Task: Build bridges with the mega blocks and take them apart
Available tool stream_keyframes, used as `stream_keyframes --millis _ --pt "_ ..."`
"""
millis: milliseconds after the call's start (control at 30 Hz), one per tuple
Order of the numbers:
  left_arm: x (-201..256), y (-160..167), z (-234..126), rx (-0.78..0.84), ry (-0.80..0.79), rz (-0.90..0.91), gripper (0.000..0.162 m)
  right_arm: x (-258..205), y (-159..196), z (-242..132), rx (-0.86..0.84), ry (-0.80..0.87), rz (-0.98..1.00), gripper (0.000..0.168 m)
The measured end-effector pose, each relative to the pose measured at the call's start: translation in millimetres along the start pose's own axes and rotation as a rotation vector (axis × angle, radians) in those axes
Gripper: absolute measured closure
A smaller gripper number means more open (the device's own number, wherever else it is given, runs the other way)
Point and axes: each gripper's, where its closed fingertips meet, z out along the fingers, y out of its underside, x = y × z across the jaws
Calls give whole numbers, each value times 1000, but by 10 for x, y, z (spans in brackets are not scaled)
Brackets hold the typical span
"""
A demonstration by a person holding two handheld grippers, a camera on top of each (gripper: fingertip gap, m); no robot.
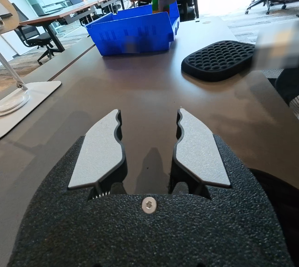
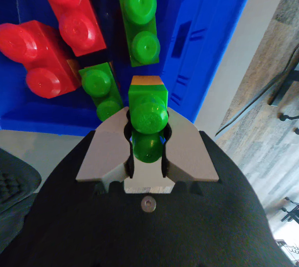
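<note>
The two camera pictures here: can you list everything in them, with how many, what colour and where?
Bin: one, blue, far end of the table.
Table: one, dark brown, under everything.
Red blocks: two, inside the bin.
Green blocks: three seen clearly; two loose in the bin, one gripped.
Mat: one, black honeycomb, on the table beside the bin.
Stand base: one, white, left table edge.
Office desks and chairs: several, background.
Left claw: open, empty, low over the table.
Right claw: above the bin, shut on a green block.
</note>
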Motion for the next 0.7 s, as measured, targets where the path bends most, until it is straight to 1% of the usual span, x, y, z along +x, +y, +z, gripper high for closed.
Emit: stream_keyframes --millis 100,400,467,567,700 --pt "7 1 1 -1 1 6 96 24 28 79 -23 26 -11 132" --pt "18 10 9 -9 6 12 97 -7 -27 99 -12 58 -39 132" --pt "17 10 10 -9 5 12 97 -15 -33 113 -8 52 -38 126" --pt "16 8 9 -8 3 13 97 -35 -53 112 3 41 -35 123" --pt "23 14 15 -13 4 20 97 4 -23 76 -9 76 -59 125"
